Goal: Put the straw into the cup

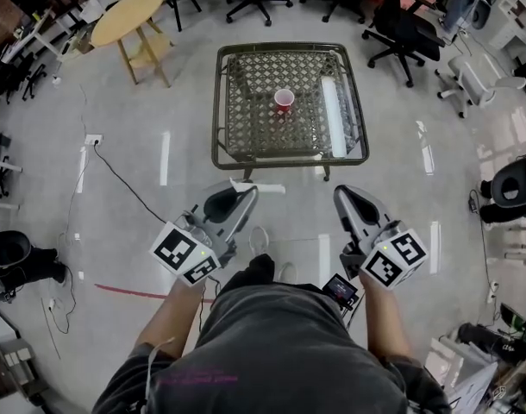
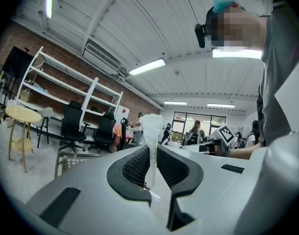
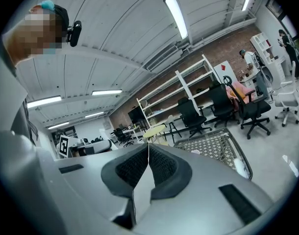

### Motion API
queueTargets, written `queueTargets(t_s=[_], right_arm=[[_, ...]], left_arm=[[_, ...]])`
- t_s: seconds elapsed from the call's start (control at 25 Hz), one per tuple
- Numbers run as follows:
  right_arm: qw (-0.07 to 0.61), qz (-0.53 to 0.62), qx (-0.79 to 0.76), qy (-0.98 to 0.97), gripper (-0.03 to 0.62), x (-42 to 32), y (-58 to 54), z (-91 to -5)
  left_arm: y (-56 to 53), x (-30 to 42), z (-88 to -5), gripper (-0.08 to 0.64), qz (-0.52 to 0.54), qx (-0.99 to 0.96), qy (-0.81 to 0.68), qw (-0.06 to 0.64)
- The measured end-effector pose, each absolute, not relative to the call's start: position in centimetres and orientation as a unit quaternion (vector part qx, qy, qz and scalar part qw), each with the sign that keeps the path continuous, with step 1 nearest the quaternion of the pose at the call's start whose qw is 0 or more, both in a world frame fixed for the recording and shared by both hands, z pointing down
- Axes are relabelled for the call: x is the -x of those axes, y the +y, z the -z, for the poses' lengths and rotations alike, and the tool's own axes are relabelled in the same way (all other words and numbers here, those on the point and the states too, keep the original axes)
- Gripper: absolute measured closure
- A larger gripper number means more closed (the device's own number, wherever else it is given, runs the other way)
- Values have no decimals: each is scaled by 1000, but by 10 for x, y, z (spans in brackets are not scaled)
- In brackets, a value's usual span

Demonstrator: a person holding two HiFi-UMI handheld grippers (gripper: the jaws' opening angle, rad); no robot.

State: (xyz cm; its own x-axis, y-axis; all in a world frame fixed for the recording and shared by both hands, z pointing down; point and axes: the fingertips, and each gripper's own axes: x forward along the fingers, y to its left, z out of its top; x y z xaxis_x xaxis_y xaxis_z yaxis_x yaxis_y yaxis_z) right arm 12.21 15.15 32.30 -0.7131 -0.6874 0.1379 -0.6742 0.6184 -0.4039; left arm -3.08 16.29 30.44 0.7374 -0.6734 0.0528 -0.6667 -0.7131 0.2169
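- Left gripper (image 1: 246,195), nearest, low at left: jaws pinched on the straw (image 2: 151,131), which stands upright between them.
- Straw: pale translucent white, with a thin stem at the grip that flares to a wider, soft-edged top above the jaw tips.
- Right gripper (image 1: 343,194), low at right: jaws pressed together, nothing between.
- Both held over grey glossy floor (image 1: 159,102), short of the counter (image 1: 246,110).
- Counter: dark frame, woven lattice top.
- Cup (image 1: 284,100): red outside, white inside, upright, mouth open, near the middle of the lattice, well apart from the straw.
- Long white roll (image 1: 335,115): lying along the counter's right side.
- Beyond: round wooden table (image 1: 129,14) at far left, black office chairs (image 1: 408,26).
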Motion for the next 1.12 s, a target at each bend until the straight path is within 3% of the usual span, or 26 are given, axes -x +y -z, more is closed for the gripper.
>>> queueTargets(t_s=[1.12], right_arm=[[-14, 194, 377, 906, 577, -18, 71, -309]], left_arm=[[71, 97, -303, 509, 19, -933, -341, 113]])
